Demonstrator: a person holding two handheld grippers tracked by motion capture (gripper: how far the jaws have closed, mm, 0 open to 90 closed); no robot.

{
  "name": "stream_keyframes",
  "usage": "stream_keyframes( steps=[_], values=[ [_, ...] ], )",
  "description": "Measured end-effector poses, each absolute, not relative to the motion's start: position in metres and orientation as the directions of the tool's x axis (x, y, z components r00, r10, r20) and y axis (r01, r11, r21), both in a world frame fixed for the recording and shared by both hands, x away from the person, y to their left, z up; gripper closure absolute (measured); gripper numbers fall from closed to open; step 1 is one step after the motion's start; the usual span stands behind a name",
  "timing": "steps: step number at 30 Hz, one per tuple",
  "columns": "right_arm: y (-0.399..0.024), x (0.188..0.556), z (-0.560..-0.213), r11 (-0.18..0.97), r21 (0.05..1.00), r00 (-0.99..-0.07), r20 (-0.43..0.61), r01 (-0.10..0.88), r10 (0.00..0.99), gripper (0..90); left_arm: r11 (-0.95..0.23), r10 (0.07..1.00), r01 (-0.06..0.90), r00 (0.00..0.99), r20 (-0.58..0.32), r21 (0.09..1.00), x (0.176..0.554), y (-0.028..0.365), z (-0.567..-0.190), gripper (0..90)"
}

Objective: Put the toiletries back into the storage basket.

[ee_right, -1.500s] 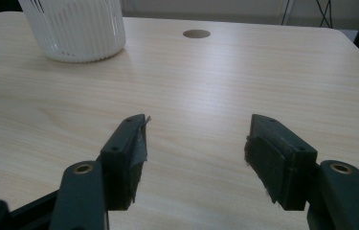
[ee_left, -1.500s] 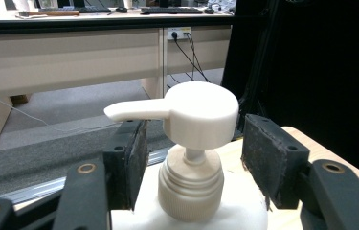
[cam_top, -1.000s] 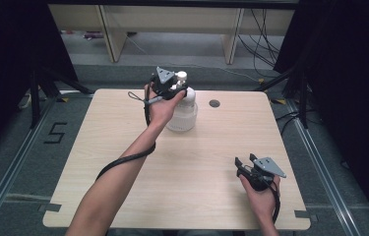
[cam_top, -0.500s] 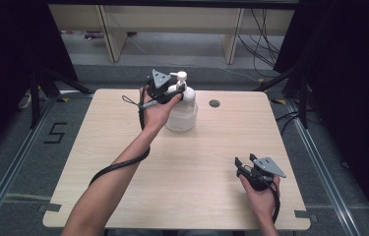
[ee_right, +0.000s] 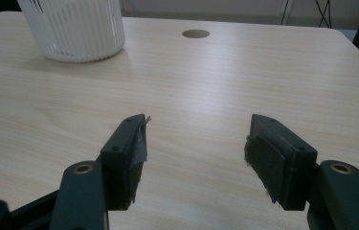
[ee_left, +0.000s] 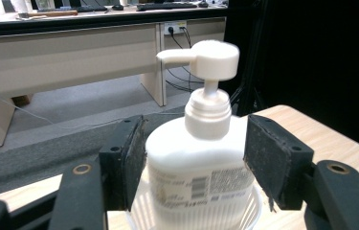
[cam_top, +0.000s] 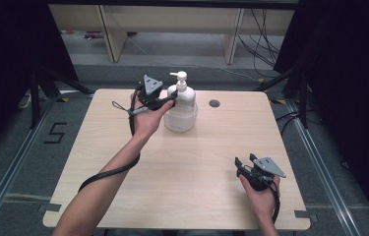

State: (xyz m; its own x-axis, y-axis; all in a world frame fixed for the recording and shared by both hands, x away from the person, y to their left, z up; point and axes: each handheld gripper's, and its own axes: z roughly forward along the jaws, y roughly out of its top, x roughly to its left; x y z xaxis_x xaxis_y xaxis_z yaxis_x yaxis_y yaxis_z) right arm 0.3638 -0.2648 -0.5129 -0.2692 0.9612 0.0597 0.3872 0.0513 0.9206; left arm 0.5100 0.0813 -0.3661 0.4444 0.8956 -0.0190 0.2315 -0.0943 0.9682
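High view: the pump bottle [cam_top: 182, 98] is seen standing in a ribbed white cup [cam_top: 180, 120] at the far middle of the pale wood worktop [cam_top: 123, 162], the left gripper [cam_top: 165, 102] against its left side. Left gripper view: the bottle's shoulders are flanked by parted jaws, contact unclear. Right gripper view: the right gripper [ee_right: 194, 139] is held agape over bare worktop, the cup well beyond.

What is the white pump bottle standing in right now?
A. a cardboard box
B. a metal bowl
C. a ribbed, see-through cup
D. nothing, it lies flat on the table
C: the pump bottle stands upright inside a ribbed clear cup on the table, with the left claw open, one jaw on either side of it.
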Motion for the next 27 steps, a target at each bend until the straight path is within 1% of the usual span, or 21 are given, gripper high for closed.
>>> stream_keyframes(
  steps=[4,6,13,15,17,18,21,27],
  values=[
    [-0.265,0.364,-0.513,0.057,0.922,-0.266,0.051,0.382,0.963,39.7,-0.097,0.894,0.237,0.448,-0.020,0.967,0.505,0.089,-0.370,38.8],
    [-0.265,0.364,-0.512,0.058,0.916,-0.274,0.058,0.396,0.960,39.7,-0.096,0.893,0.241,0.450,-0.024,0.966,0.502,0.094,-0.372,38.9],
    [-0.265,0.364,-0.513,0.057,0.923,-0.260,0.048,0.382,0.965,39.6,-0.104,0.888,0.239,0.460,-0.018,0.965,0.489,0.108,-0.379,39.1],
    [-0.265,0.364,-0.513,0.054,0.918,-0.272,0.060,0.393,0.961,39.7,-0.102,0.889,0.241,0.458,-0.020,0.965,0.486,0.112,-0.381,39.1],
    [-0.264,0.364,-0.513,0.055,0.922,-0.272,0.055,0.383,0.961,39.7,-0.100,0.889,0.243,0.457,-0.023,0.965,0.483,0.116,-0.383,39.1],
    [-0.266,0.364,-0.513,0.072,0.924,-0.264,0.033,0.376,0.964,39.6,-0.097,0.889,0.244,0.457,-0.026,0.965,0.481,0.118,-0.384,39.1],
    [-0.265,0.364,-0.513,0.055,0.924,-0.267,0.052,0.378,0.962,39.6,-0.097,0.890,0.238,0.456,-0.023,0.966,0.475,0.124,-0.385,39.1],
    [-0.265,0.364,-0.513,0.066,0.926,-0.262,0.037,0.372,0.964,39.6,-0.107,0.889,0.227,0.458,-0.009,0.968,0.464,0.134,-0.390,39.3]
  ],
)
